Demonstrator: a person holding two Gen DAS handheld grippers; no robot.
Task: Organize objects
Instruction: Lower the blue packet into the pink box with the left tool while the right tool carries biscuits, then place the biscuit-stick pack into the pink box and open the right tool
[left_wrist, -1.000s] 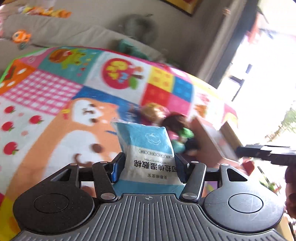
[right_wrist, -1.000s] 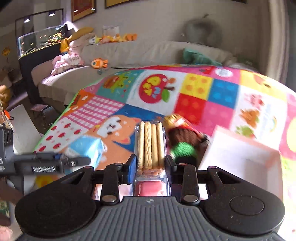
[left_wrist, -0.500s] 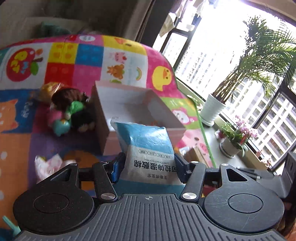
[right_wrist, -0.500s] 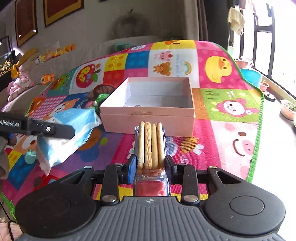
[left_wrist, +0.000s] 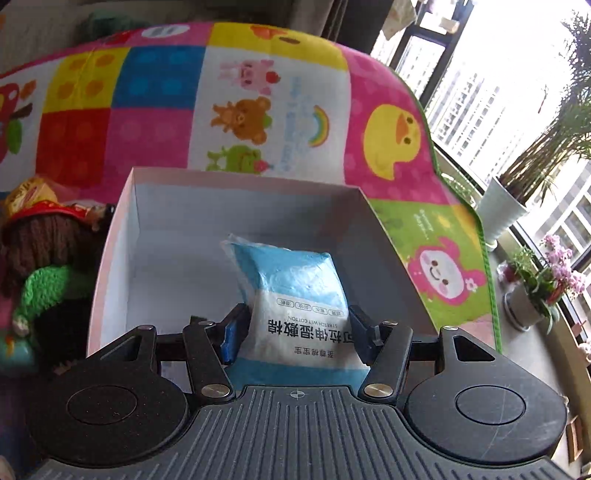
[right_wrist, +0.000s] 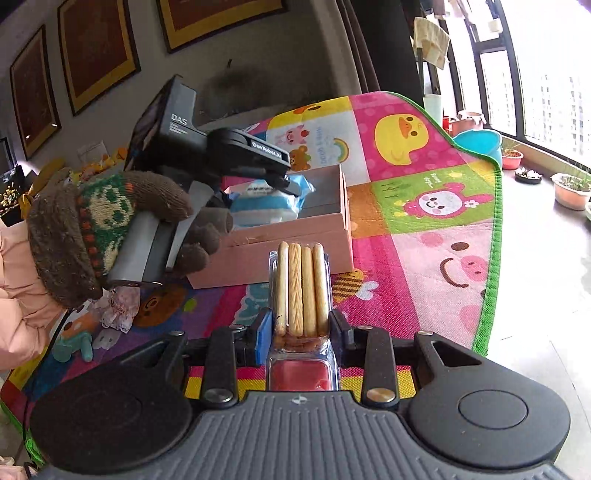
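My left gripper (left_wrist: 295, 332) is shut on a blue and white wet-wipe pack (left_wrist: 295, 295) and holds it inside the open pink box (left_wrist: 110, 251), whose floor shows white. In the right wrist view the same pack (right_wrist: 262, 205) sits in the box (right_wrist: 288, 236) under the left gripper (right_wrist: 284, 181), which a gloved hand (right_wrist: 110, 229) holds. My right gripper (right_wrist: 301, 332) is shut on a clear packet of biscuit sticks (right_wrist: 302, 291) with a red dip cup, held above the mat in front of the box.
A colourful play mat (left_wrist: 258, 92) covers the floor. A brown and green knitted toy (left_wrist: 44, 273) and a snack bag (left_wrist: 29, 192) lie left of the box. Small toys (right_wrist: 77, 339) lie on the mat. Potted plants (left_wrist: 535, 288) stand by the window at right.
My left gripper has carried the wipe pack forward, from before the box to over and into it. My right gripper with the biscuit sticks has come closer to the box's front right corner.
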